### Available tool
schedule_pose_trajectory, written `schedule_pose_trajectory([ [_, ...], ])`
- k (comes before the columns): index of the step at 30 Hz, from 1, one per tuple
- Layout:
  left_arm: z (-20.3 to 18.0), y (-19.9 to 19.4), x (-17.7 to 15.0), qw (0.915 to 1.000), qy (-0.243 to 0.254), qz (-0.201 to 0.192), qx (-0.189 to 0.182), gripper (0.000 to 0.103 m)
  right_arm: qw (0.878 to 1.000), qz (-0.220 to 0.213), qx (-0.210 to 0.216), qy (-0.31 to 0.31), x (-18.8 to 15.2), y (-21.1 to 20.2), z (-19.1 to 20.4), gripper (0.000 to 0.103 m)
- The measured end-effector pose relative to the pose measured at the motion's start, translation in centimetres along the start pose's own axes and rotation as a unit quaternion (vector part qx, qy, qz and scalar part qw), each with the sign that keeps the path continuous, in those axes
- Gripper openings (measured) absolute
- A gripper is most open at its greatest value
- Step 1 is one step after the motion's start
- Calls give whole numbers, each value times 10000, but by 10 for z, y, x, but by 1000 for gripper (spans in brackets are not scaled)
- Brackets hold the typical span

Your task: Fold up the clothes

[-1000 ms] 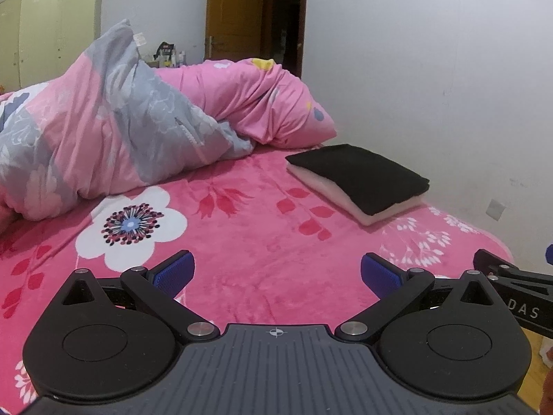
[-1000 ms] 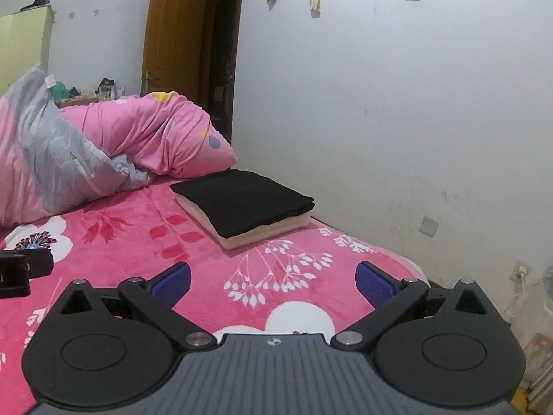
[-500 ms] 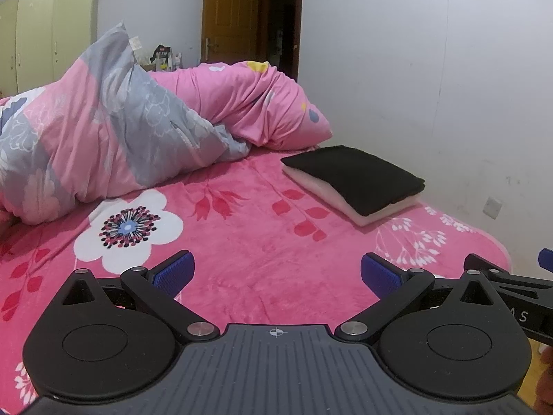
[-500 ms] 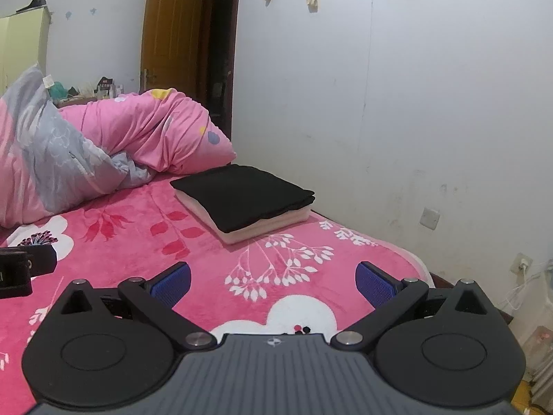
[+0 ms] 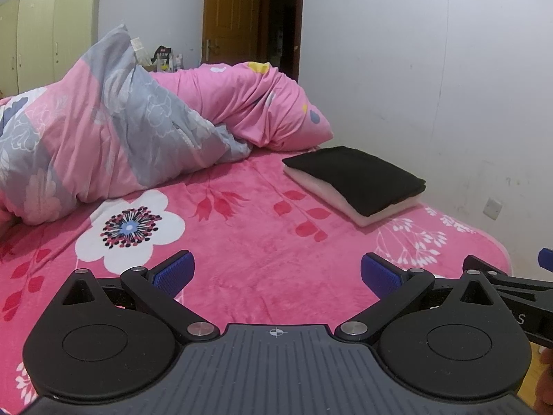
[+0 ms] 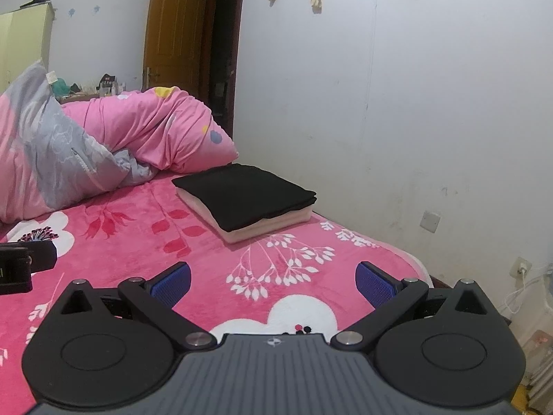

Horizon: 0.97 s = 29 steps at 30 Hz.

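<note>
left gripper wide open, empty | right gripper wide open, empty | 2 folded clothes stacked at bed wall-side edge, likely finished, stacked clear of folding space

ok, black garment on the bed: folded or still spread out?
Folded. The black garment lies as a neat rectangle with layered edges, stacked on a folded pale pink item on the bed. Both grippers are open, holding nothing.

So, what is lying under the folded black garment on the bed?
Under the black garment lies a folded pale pink item; only its front and side edges show. Its top is covered, so what kind of garment it is cannot be told.
</note>
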<state>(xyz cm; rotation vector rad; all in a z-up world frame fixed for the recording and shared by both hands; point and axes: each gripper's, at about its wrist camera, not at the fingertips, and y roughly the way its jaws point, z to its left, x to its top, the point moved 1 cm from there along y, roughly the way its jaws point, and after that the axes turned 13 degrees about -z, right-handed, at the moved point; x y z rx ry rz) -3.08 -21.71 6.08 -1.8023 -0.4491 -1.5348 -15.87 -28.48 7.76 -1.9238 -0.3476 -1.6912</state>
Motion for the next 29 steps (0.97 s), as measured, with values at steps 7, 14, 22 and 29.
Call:
schedule_pose_trajectory([
  [7,3,2,-1,10000,-12,16,4,103,10000,35,-20,24,-1,1,0,103],
  [14,3,2,-1,10000,-21,28,13,103,10000,50,-20,12,-2,2,1,103],
  [22,4,3,-2,10000,-34,38,9,103,10000,56,-37,1,-2,2,2,103],
  [29,5,3,-2,10000,-34,37,16,103,10000,64,-33,15,-4,3,2,103],
])
